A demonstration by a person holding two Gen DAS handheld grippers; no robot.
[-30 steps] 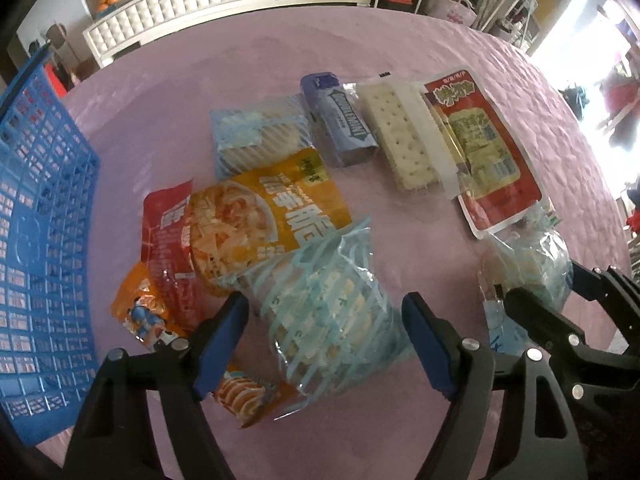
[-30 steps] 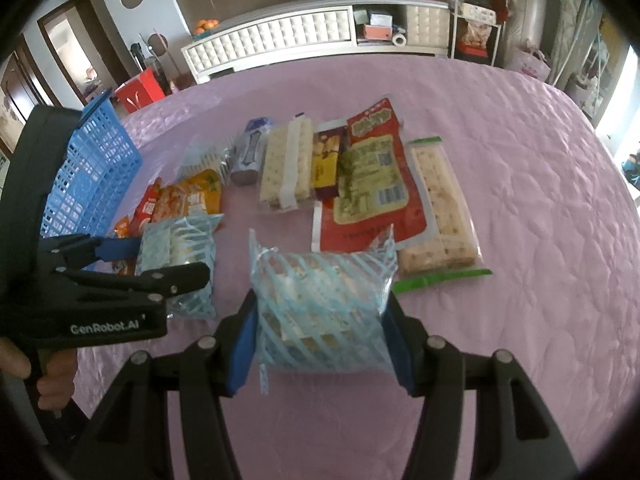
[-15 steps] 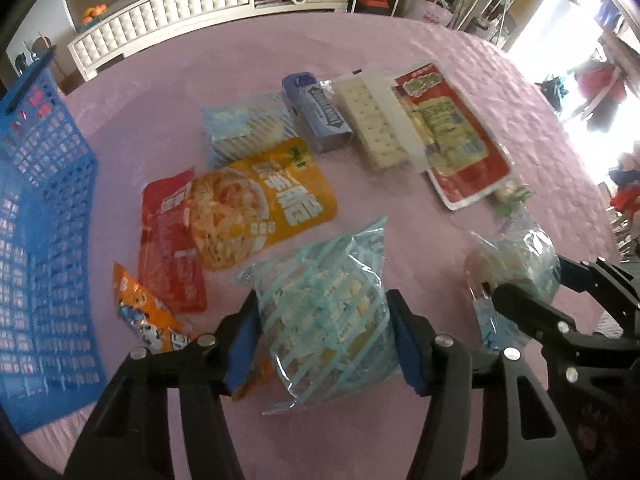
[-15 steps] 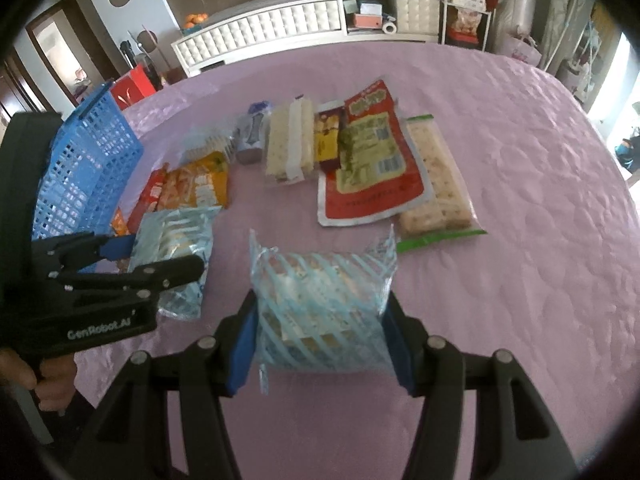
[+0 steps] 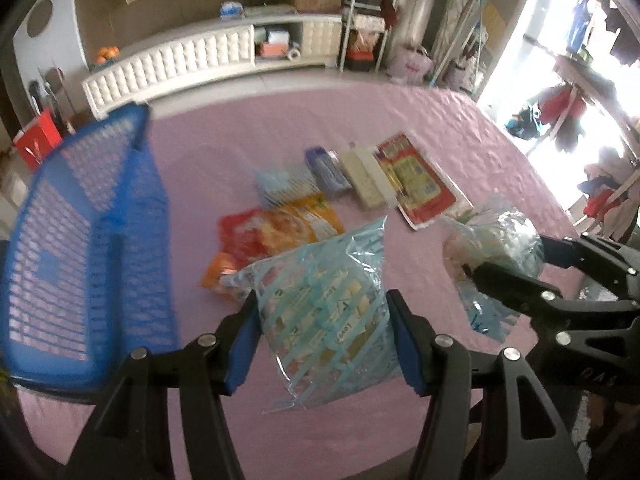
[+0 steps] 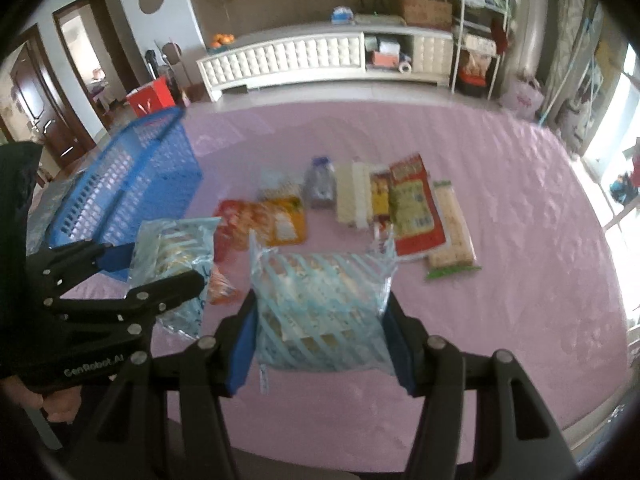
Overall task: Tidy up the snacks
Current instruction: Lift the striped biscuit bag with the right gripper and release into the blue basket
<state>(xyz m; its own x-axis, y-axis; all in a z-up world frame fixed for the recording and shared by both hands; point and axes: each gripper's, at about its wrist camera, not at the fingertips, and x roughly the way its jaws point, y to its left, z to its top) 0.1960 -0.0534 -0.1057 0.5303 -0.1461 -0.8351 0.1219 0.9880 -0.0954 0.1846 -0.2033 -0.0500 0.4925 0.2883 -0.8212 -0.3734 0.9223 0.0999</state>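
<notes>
My left gripper [image 5: 322, 340] is shut on a light blue striped snack bag [image 5: 320, 304] and holds it above the pink tablecloth. My right gripper [image 6: 320, 340] is shut on a second light blue striped snack bag [image 6: 320, 304], also lifted. Each gripper shows in the other's view: the right gripper [image 5: 516, 268] with its bag [image 5: 492, 240], the left gripper [image 6: 160, 268] with its bag [image 6: 172, 256]. A blue plastic basket [image 5: 80, 248] stands to the left, and shows in the right wrist view [image 6: 132, 184] too.
Several snack packs lie in a row on the tablecloth [image 6: 500, 320]: an orange chip bag [image 5: 288, 228], a red pack [image 5: 416, 184], cracker sleeves [image 6: 452, 224], a purple pack [image 5: 324, 172]. A white sideboard [image 6: 312, 60] stands beyond the table.
My left gripper closed on its striped bag and lifted it off the table. Both grippers rose and tilted up with their bags; more of the room and basket shows.
</notes>
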